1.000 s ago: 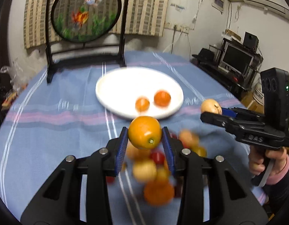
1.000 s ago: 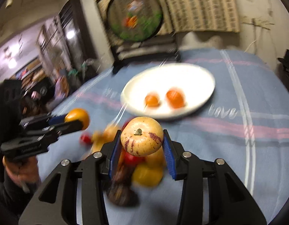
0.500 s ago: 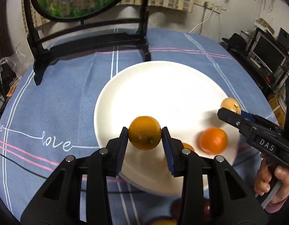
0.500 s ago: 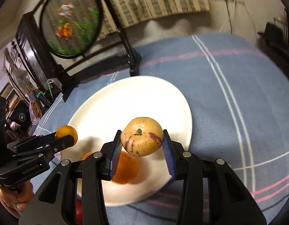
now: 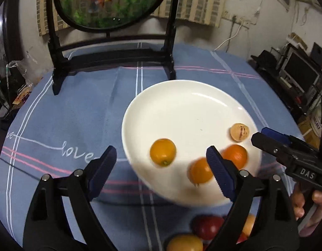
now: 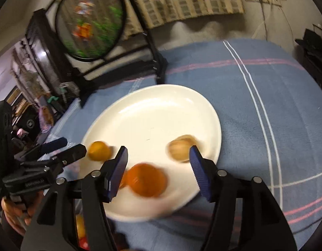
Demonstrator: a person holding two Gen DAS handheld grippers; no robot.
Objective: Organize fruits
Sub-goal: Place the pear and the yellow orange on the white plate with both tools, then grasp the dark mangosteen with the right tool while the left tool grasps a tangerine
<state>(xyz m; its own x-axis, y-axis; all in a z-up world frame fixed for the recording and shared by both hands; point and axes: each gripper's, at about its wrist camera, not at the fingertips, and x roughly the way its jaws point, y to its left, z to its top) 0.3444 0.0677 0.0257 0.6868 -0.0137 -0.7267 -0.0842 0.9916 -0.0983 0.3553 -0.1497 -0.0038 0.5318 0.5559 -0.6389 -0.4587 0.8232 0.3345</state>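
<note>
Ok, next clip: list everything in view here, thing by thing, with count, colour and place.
plate: one, white, on the cloth
oranges: three, orange, near side of plate
pale fruit: one, tan with dark streaks, right side of plate
loose fruit: several, red and yellow, on the cloth nearer than the plate
cloth: one, blue with white and pink stripes, over the table
screen: one, round fish picture in black stand, far side
left claw: open, just released
right claw: open, just released
hand: one, on the right claw's handle
</note>
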